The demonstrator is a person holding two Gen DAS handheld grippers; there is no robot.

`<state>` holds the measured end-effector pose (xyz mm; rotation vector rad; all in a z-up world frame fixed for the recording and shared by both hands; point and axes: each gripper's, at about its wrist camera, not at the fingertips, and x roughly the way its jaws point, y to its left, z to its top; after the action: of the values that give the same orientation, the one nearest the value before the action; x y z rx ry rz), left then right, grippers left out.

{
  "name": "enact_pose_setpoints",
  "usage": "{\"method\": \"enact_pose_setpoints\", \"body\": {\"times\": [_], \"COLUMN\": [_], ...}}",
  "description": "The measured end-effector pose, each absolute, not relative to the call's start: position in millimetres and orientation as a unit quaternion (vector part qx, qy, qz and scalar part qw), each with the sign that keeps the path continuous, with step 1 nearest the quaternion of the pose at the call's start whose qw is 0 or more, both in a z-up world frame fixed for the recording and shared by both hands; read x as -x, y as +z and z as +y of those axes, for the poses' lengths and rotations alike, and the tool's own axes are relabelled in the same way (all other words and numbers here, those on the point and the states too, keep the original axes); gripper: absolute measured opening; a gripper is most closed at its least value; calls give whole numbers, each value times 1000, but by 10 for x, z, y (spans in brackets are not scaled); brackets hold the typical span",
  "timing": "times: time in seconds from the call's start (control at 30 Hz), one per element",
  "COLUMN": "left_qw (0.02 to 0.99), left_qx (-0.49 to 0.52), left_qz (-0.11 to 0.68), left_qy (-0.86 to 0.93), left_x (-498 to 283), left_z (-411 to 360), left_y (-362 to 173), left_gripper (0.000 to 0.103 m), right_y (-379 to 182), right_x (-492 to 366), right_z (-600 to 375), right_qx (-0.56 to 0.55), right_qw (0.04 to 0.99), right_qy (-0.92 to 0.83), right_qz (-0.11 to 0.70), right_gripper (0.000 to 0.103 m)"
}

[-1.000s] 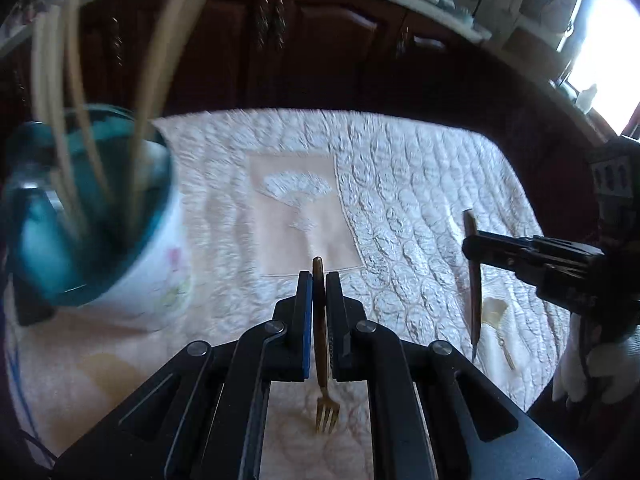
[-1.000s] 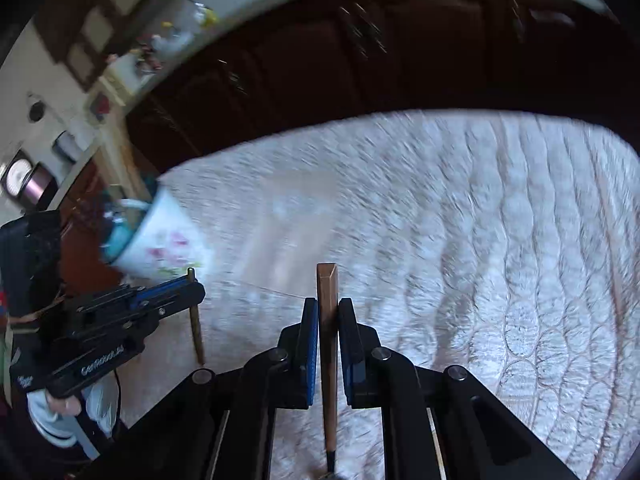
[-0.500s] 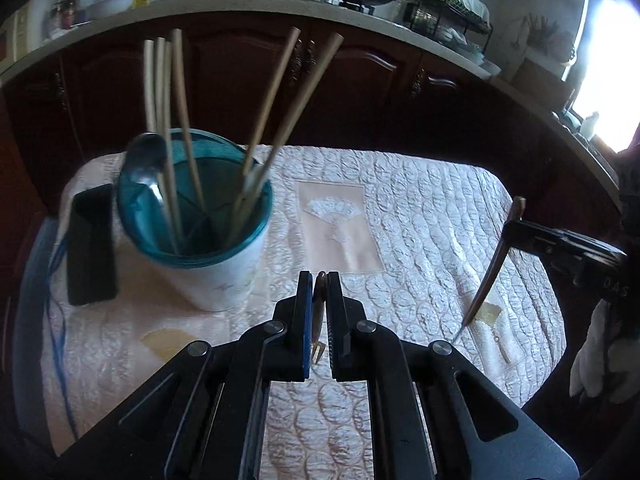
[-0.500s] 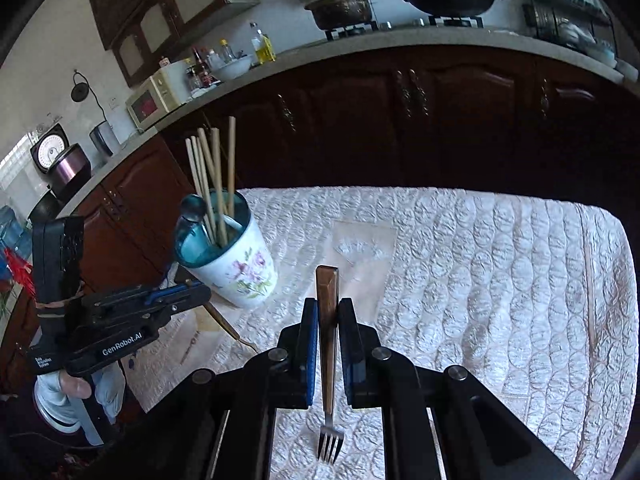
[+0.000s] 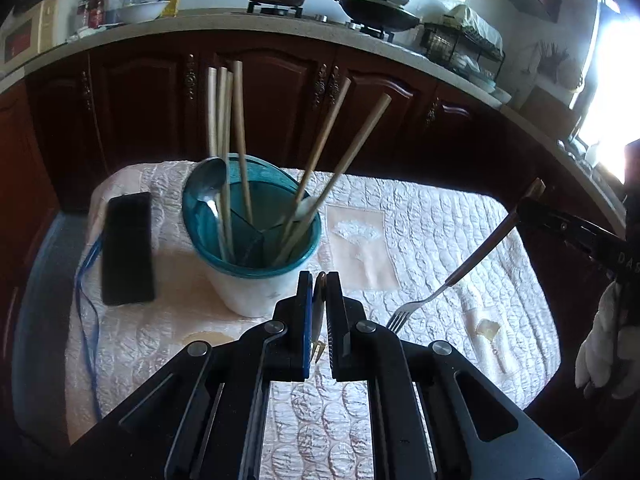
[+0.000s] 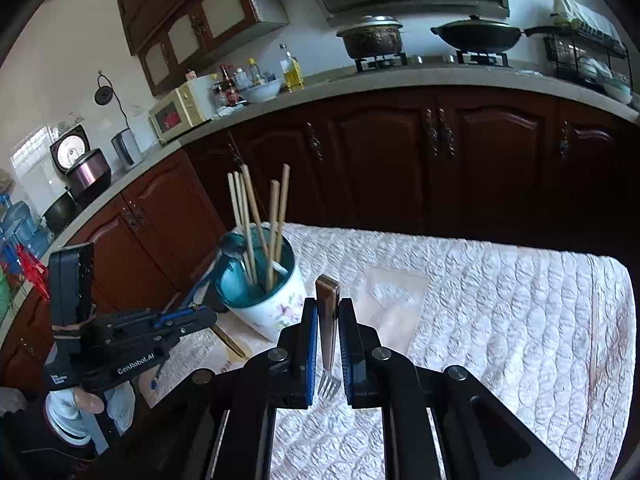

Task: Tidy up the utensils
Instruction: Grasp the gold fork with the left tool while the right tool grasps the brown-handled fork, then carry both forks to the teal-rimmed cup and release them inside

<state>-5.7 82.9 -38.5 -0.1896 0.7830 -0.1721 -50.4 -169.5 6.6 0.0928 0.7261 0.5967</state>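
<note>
So from my feed the whole work surface is a table [image 5: 500,240] covered with a white quilted cloth [image 5: 420,216] that has a plain beige embroidered patch [image 5: 360,244] near the middle. Sitting directly on it: a white floral utensil cup [image 5: 256,292] with a teal inside, towards the left. Just beside that, further left, a black phone [image 5: 127,248] lies flat, with a blue cable [image 5: 86,300] trailing along the table's left edge. There's a yellowish stain [image 5: 489,326] on the cloth over on the right side, and another tan mark [image 5: 208,338] near the cup's base.
</note>
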Motion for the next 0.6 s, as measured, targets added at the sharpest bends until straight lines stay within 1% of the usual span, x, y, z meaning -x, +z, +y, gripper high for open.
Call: {"method": "enact_pose_setpoints", "body": {"times": [0.27,0.43,0.6], "left_qw": [928,939,946], "left_qx": [114,122,125], "left_qz": [350,317,298], "left_qy": [-66,-48,-31], "left_x": [129,69,-130], "left_z": [1271,1487,1540], "left_y": [-17,271,366], "left_gripper": [5,5,5], "right_y": [351,603,873], "right_x": [517,489,390], "right_z": [-1567,-1458,-1244], "right_qx": [-49,-64,-55], "right_qw": [887,878,886], "right_qy": [320,355,360], "right_qz": [330,316,286], "right_gripper": [9,9,9]}}
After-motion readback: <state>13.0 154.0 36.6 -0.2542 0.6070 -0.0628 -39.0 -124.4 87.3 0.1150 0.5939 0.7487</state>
